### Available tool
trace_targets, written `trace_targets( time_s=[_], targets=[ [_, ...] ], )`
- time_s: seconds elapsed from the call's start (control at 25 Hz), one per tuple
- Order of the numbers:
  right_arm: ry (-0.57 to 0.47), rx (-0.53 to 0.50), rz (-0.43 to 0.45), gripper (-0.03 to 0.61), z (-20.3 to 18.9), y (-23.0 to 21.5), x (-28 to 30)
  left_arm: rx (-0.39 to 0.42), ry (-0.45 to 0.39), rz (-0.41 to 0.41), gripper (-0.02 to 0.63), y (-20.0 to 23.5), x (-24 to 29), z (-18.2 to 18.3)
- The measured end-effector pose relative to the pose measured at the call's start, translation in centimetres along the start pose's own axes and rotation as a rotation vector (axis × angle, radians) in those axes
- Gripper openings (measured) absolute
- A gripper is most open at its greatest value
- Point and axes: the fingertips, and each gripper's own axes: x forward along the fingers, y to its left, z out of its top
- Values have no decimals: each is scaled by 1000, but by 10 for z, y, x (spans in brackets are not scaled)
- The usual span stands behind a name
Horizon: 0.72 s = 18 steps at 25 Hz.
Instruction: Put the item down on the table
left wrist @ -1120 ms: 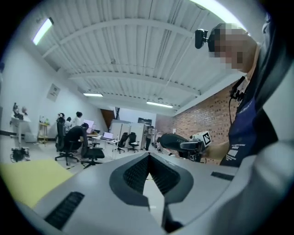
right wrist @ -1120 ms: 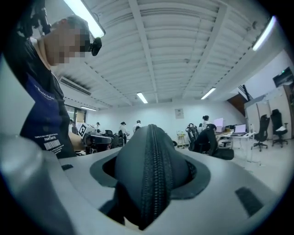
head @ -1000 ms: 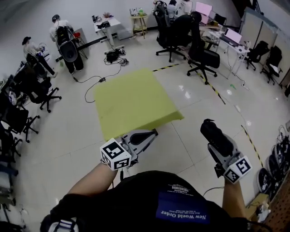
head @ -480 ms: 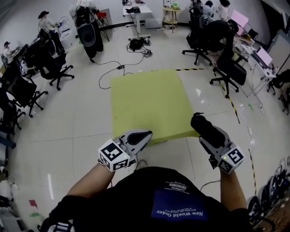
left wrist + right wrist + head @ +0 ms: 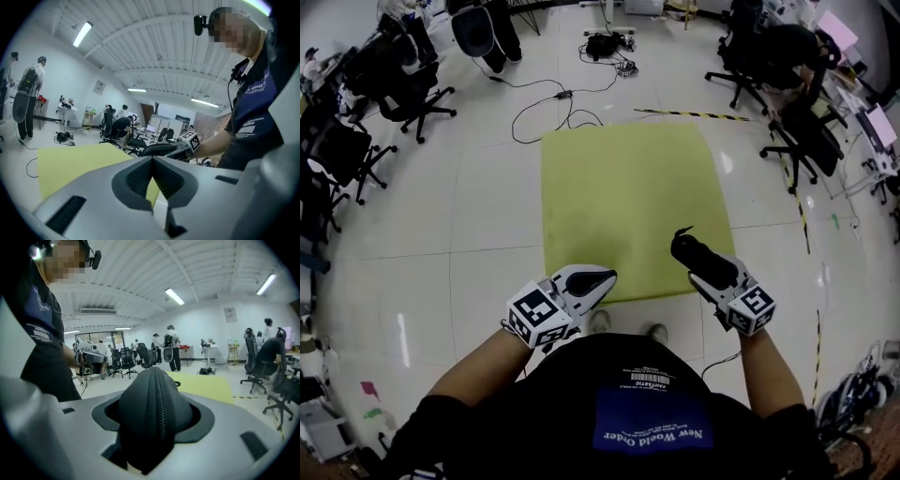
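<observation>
We see the right gripper [image 5: 712, 274] clamped on a black zipped pouch [image 5: 692, 251]. In the right gripper view the pouch fills the space between the 2 jaws, which stand fairly wide and press on its sides, with the zip running up its middle. From the head view the pouch hides the jaw tips, and it sticks out over the near right corner of the yellow-green worktop [image 5: 628, 187]. We cannot tell whether it touches the surface.

The left gripper [image 5: 602, 278] holds nothing. In its own view the 2 dark pads meet at the tips, with only a sliver of the worktop showing through the gap behind them. It hovers at the worktop's near edge, left of the right gripper and well apart from it. Each gripper carries its marker cube [image 5: 539, 319] at the wrist end.

Around the worktop the pale tiled floor is busy:
- Black cables [image 5: 546, 105] loop just beyond the far edge.
- A strip of black-and-yellow tape [image 5: 694, 114] runs past the far right corner.
- Office chairs [image 5: 405, 82] cluster at the far left, with more at the right beside desks.

People [image 5: 171, 350] stand in the background of the right gripper view. The person's 2 shoes [image 5: 600, 322] sit just below the worktop's near edge — between the grippers.
</observation>
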Motion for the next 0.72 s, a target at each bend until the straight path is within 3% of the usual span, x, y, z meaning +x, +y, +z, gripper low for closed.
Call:
trace_targets(
  time_s=[0.28,0.48,0.72],
  targets=[
    [202,-104,169,261,-73,-24,79,-69,40,113,-8,35,18,-22],
    [245,-164,279,261,-102,-27,105,-122,60,174,-8,35,34,-33],
    [362,-345,349,282,-149,-21,118,-137,64,191,-8,26,52,-35]
  ],
)
